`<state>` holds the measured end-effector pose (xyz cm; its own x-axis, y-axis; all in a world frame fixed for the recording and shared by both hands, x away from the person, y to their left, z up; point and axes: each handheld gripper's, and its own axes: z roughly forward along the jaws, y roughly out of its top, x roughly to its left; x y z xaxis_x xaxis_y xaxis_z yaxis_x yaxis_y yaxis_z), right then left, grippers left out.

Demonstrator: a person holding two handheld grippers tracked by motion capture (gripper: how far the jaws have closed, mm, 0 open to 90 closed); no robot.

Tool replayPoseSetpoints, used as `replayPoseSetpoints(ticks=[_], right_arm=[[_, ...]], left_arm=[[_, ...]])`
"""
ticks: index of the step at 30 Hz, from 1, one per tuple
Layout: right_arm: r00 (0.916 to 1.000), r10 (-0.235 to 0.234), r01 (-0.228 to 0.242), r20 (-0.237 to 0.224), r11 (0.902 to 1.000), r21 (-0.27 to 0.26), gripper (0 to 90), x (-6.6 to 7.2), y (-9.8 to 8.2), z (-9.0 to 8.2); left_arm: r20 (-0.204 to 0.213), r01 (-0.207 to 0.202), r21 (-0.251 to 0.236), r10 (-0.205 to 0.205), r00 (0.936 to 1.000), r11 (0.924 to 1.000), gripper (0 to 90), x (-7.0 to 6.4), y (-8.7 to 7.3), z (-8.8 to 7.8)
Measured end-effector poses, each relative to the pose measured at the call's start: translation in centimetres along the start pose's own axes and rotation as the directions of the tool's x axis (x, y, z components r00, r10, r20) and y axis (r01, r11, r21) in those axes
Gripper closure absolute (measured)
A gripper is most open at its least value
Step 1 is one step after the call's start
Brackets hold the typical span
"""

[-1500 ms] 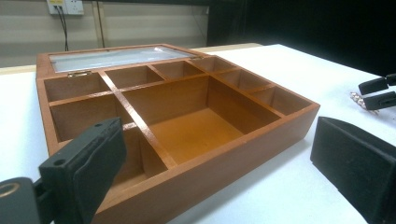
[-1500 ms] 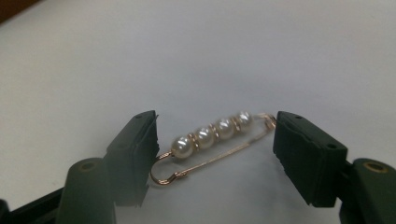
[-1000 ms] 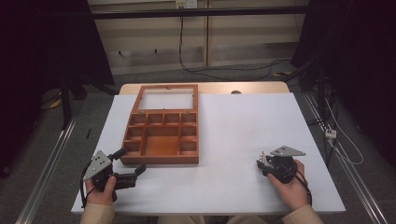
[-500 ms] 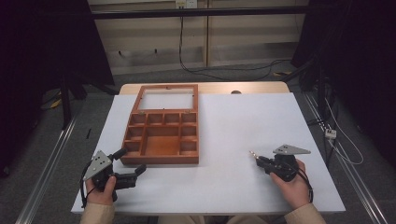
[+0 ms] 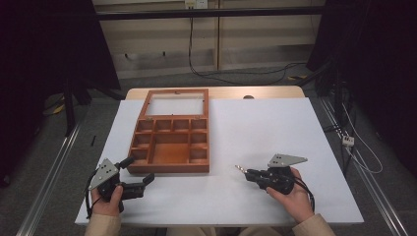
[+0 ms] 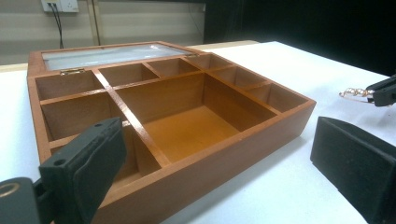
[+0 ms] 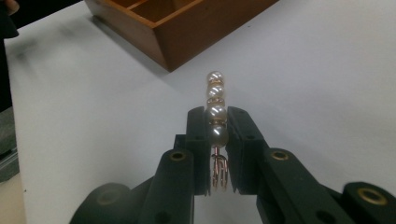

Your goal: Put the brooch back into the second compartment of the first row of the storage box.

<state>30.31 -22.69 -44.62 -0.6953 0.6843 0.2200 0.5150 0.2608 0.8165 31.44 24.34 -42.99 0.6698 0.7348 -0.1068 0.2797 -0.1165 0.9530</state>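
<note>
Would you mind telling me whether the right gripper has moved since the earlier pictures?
Yes. In the high view the right gripper, shut on the pearl piece, has shifted left toward the wooden box; the white gap between them has narrowed.

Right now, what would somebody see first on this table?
Probably the wooden box with many little compartments, lying open on the white table. Next, the string of pearls pinched in the right gripper, near the box's corner. The left gripper waits open beside the box.
</note>
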Motion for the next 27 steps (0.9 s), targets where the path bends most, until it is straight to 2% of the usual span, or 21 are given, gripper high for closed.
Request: replayPoseSetpoints(ticks=[5, 13, 25, 26, 27], right_arm=[[0.9989, -0.016, 0.016, -0.044, 0.9999, 0.002, 80.3, 0.8, 0.6, 1.1], [0.9921, -0.066, 0.069, -0.106, 0.9974, 0.023, 80.3, 1.9, 1.2, 2.8], [0.9696, -0.137, 0.153, -0.203, 0.9860, 0.066, 80.2, 4.0, 1.6, 4.8], [0.9696, -0.137, 0.153, -0.203, 0.9860, 0.066, 80.2, 4.0, 1.6, 4.8], [0.9633, -0.157, 0.177, -0.217, 0.9816, 0.073, 80.2, 4.5, 1.7, 5.2]], left_arm=[[0.004, -0.002, 0.003, 0.002, 1.0000, 1.0000, 3.4, 0.0, 0.0, 0.0], [0.009, -0.001, 0.008, 0.001, 1.0000, 1.0000, 3.4, 0.0, -0.1, 0.0], [0.011, -0.003, 0.007, 0.003, 0.9999, 1.0000, 3.4, -0.1, 0.0, 0.1], [0.011, -0.003, 0.007, 0.003, 0.9999, 1.0000, 3.4, -0.1, 0.0, 0.1], [0.013, -0.007, 0.008, 0.006, 0.9999, 0.9999, 3.4, -0.1, 0.0, 0.1]])
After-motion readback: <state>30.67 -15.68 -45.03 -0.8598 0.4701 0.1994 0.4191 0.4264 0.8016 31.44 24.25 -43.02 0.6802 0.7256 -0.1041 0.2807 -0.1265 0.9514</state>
